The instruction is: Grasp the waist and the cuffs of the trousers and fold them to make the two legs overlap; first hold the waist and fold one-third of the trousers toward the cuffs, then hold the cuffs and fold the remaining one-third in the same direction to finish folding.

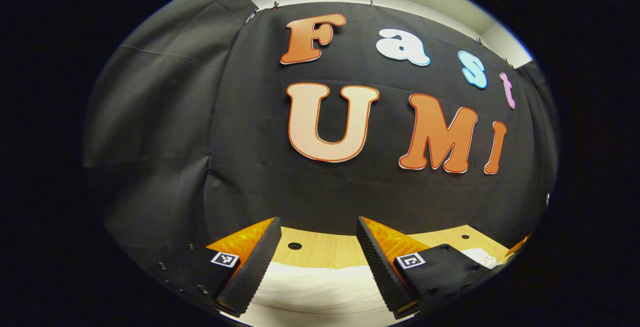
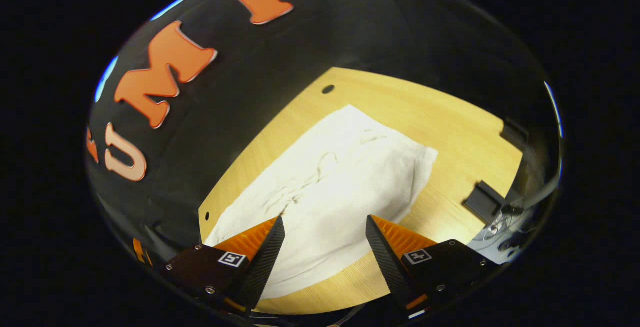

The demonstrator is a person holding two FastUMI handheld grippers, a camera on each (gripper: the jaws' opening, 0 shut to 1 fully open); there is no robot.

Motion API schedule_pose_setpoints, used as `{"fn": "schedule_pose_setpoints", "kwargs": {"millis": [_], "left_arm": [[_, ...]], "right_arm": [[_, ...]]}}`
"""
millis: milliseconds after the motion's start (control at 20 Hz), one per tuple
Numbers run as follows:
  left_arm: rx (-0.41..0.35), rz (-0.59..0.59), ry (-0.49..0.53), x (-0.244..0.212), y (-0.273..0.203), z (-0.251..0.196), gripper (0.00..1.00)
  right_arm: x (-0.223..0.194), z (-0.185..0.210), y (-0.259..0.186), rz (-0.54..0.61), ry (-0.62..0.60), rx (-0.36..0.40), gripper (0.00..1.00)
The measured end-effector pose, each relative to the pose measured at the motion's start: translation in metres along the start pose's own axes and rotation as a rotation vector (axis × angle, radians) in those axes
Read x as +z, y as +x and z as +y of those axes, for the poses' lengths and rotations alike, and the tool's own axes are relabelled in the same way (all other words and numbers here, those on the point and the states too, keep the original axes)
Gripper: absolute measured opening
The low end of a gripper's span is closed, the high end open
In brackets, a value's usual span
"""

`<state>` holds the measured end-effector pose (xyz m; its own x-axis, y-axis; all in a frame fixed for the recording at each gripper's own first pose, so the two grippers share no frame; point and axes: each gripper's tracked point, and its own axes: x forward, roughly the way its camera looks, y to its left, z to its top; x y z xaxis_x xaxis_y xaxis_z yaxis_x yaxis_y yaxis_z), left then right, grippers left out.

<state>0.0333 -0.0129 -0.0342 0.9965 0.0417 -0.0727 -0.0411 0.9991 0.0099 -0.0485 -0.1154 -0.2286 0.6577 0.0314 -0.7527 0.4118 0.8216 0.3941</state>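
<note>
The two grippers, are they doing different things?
A little. The left gripper points level at the booth's wall, with the white trousers low beneath it, while the right gripper tilts down over the trousers on the wooden table. The left view catches just a strip of cloth; the right view takes in most of it. Both are open and hold nothing.

Light wooden table (image 2: 450, 117) with white trousers (image 2: 340, 187) spread flat on it.

Left gripper (image 1: 316, 244) hanging level, facing forward, jaws spread wide, gripping nothing. Right gripper (image 2: 325, 244) tilting downward, rolled to one side, jaws likewise parted, fingers empty.
</note>
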Motion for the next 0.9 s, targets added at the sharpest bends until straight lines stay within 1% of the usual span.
{"fn": "schedule_pose_setpoints", "kwargs": {"millis": [50, 100, 200, 350, 450, 600, 750, 800, 900], "left_arm": [[0.008, 0.003, 0.007, -0.001, 0.001, 0.003, 0.98], [0.013, 0.007, 0.011, -0.003, 0.002, 0.005, 0.98], [0.020, 0.015, 0.015, -0.006, 0.003, 0.008, 0.98], [0.050, 0.021, 0.033, -0.008, 0.005, 0.017, 0.98], [0.073, 0.024, 0.051, -0.008, 0.004, 0.024, 0.98], [0.109, 0.032, 0.052, -0.011, 0.003, 0.037, 0.98], [0.140, 0.050, 0.042, -0.016, 0.003, 0.046, 0.98], [0.150, 0.053, 0.039, -0.018, 0.002, 0.049, 0.98], [0.169, 0.057, 0.030, -0.020, 0.004, 0.055, 0.98]], "right_arm": [[-0.002, -0.007, 0.004, 0.016, 0.064, -0.003, 0.99], [-0.005, -0.017, 0.011, 0.028, 0.101, -0.025, 0.99], [-0.011, -0.045, 0.024, 0.041, 0.117, -0.087, 0.99], [-0.013, -0.064, 0.042, 0.075, 0.199, -0.132, 0.99], [-0.011, -0.080, 0.054, 0.078, 0.215, -0.172, 0.99], [-0.005, -0.088, 0.071, 0.081, 0.237, -0.193, 0.99], [-0.003, -0.097, 0.085, 0.094, 0.225, -0.235, 0.99], [-0.004, -0.097, 0.089, 0.101, 0.234, -0.239, 0.99], [-0.005, -0.091, 0.098, 0.117, 0.262, -0.222, 0.99]]}}
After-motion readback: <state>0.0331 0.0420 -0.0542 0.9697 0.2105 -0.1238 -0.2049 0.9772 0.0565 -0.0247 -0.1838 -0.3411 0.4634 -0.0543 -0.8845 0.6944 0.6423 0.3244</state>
